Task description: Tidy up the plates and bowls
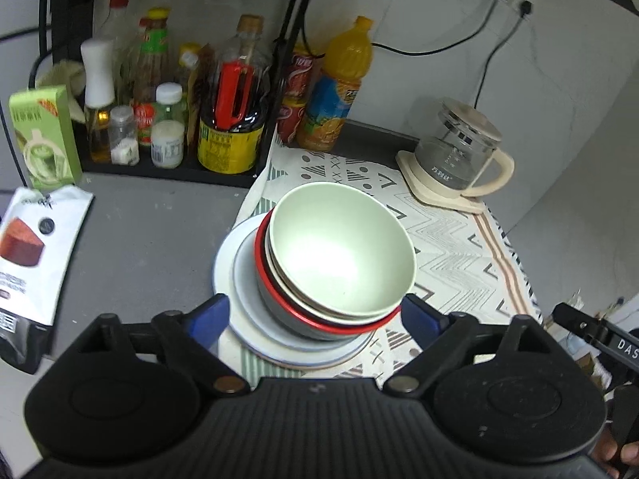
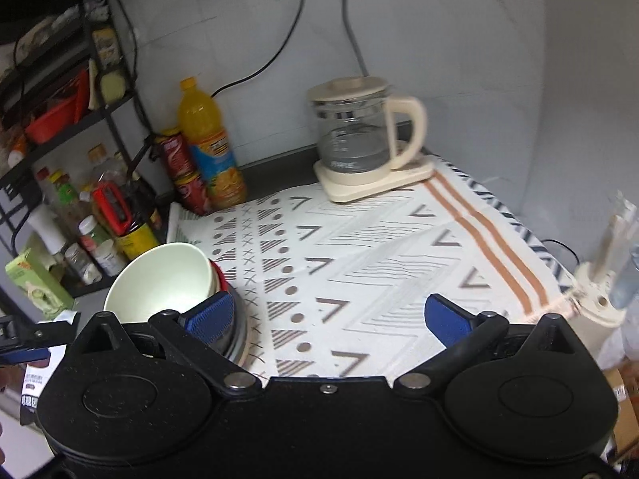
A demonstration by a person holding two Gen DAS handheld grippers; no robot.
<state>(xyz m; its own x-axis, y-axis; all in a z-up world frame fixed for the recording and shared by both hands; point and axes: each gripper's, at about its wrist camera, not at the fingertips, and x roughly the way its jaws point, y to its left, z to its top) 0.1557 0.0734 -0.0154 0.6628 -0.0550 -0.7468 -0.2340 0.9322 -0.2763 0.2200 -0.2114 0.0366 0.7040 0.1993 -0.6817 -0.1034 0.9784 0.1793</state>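
We see the pale green bowl point(image 1: 339, 247) nested atop a red-rimmed bowl point(image 1: 279, 299) and white plates point(image 1: 235, 279), centre frame on the patterned cloth point(image 1: 451, 247). We judge the stack rigid, smooth, breakable and top-heavy, best gripped at a rim. The left gripper point(image 1: 315, 315) straddles it with jaws apart, clear of it; the right gripper point(image 2: 329, 315) gapes empty over the cloth.

bowl point(image 1: 339, 247): smooth, satin glaze | mat point(image 2: 359, 247): printed woven cloth | kettle point(image 1: 455, 147): clear glass

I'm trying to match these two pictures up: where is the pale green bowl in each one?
Left wrist view: the pale green bowl sits mid-picture, topping the stack of bowls and plates.
Right wrist view: the same bowl is at lower left.
Shared landmark: the glass kettle at the back of the patterned cloth.
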